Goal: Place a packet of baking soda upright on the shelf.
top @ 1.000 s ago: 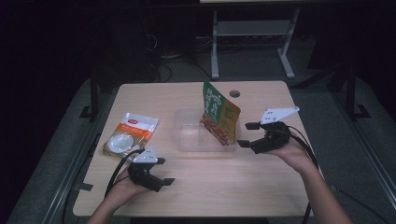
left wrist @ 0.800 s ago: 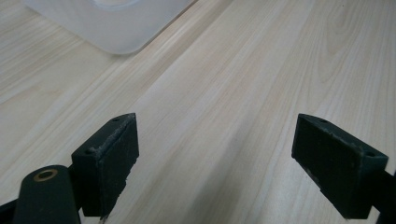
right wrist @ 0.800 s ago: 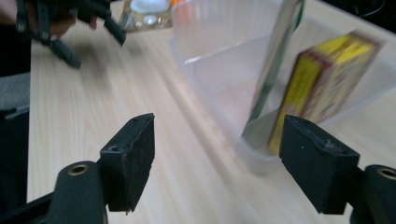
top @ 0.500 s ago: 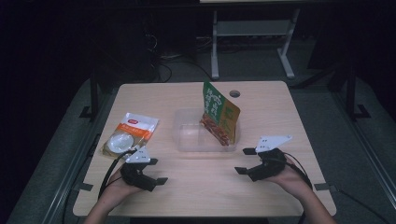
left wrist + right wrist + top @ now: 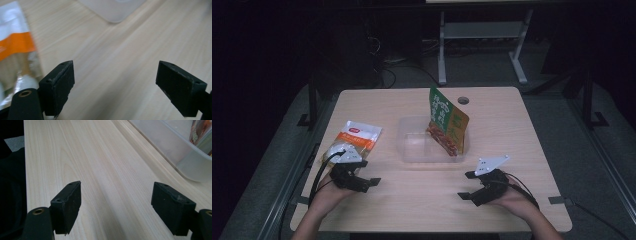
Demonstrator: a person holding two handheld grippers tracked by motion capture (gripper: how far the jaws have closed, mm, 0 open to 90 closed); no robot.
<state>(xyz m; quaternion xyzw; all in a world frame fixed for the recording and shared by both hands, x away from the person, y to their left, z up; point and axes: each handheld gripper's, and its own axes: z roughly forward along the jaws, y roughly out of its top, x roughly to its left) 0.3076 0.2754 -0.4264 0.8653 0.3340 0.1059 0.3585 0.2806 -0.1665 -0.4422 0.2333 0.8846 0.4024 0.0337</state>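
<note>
High view: a wooden table [image 5: 422, 200] seen from above, with a clear bin [image 5: 422, 145] at centre frame. A green pouch [image 5: 447, 120] stands tilted in the bin's right end, leaning on its rim. An orange-and-white pouch [image 5: 354, 140] lies flat on the tabletop at left of the bin, apart from it.

The left gripper [image 5: 364, 184] sits low at lower left, just below the orange-and-white pouch; its jaws stand wide apart with nothing between them, as the left gripper view confirms, where the pouch [image 5: 15, 50] lies at the left edge just beside the near jaw. The right gripper [image 5: 468, 186] rests at lower right, below the bin, jaws likewise spread and empty; in the right gripper view the bin wall [image 5: 175, 150] crosses the upper right.

Step in hand, as judged: one pouch is binned, and the second is yet to be taken. The next move would call for the left gripper to swing toward the flat pouch, get a jaw under or over an edge of the thin film, and close without sliding it away.

Surface: pale wood grain, with a cable hole [image 5: 463, 100] near the far edge. Room: dark, grey floor, a white frame [image 5: 482, 35] at the top of the picture.
</note>
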